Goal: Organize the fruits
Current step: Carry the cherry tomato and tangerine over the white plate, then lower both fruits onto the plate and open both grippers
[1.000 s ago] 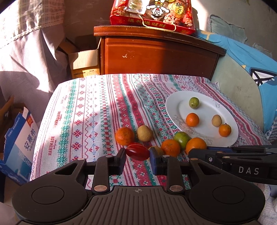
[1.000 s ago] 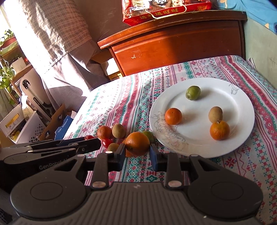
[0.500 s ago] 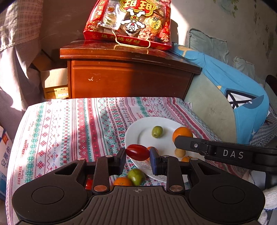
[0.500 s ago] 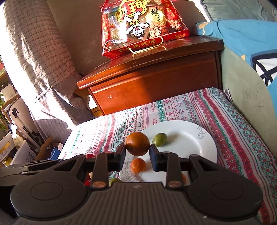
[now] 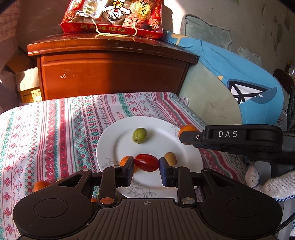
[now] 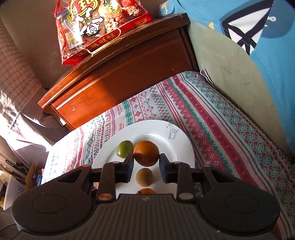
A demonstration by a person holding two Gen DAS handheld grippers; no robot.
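My left gripper (image 5: 146, 164) is shut on a red oval tomato (image 5: 146, 162), held over the near part of the white plate (image 5: 118, 140). My right gripper (image 6: 146, 160) is shut on an orange (image 6: 146, 153), hanging above the same white plate (image 6: 182, 145). On the plate lie a green fruit (image 5: 139, 135), a brown kiwi-like fruit (image 5: 170, 158) and a small orange (image 5: 125, 161). In the left wrist view the right gripper's arm reaches in from the right, the orange (image 5: 187, 128) at its tip. The right wrist view shows the green fruit (image 6: 124, 148), the brown fruit (image 6: 144, 176) and another orange (image 6: 146, 191) below.
The plate sits on a patterned cloth (image 5: 55, 129). Behind it stands a wooden cabinet (image 5: 110, 70) with a red snack bag (image 5: 114, 16) on top. A blue cushion (image 5: 248, 88) lies to the right. A loose orange (image 5: 40, 185) rests on the cloth at left. A gloved hand (image 5: 272, 186) holds the right gripper.
Both grippers carried their fruit away from the loose pile on the cloth and over the plate. The right gripper has rolled. Each grip stays shut.
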